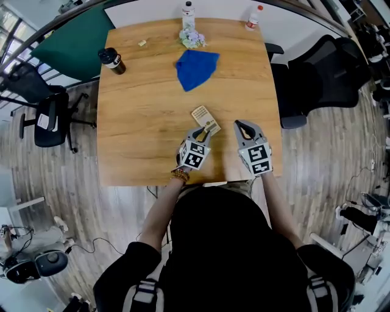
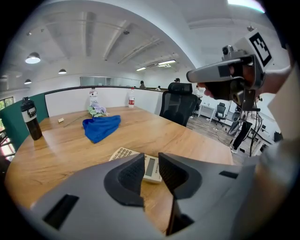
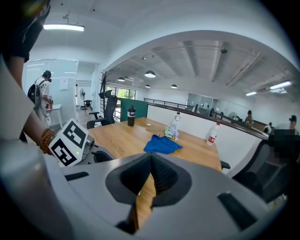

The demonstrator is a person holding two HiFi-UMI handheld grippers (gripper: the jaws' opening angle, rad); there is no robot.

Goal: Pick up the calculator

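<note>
A beige calculator (image 1: 205,119) lies flat on the wooden table (image 1: 140,122), near the front middle. In the left gripper view the calculator (image 2: 140,161) shows just beyond the jaws, its display in the gap between them. My left gripper (image 1: 206,131) hovers right at the calculator's near end, jaws apart and the pads off it. My left gripper (image 2: 150,171) has nothing pressed between its pads. My right gripper (image 1: 242,128) is to the calculator's right, jaws together and empty. In its own view my right gripper (image 3: 150,176) has its pads touching.
A blue cloth (image 1: 196,67) lies mid-table, with a small bunch of flowers (image 1: 192,38) and two bottles (image 1: 188,13) at the far edge. A dark flask (image 1: 112,60) stands far left. Office chairs (image 1: 323,73) flank the table on both sides.
</note>
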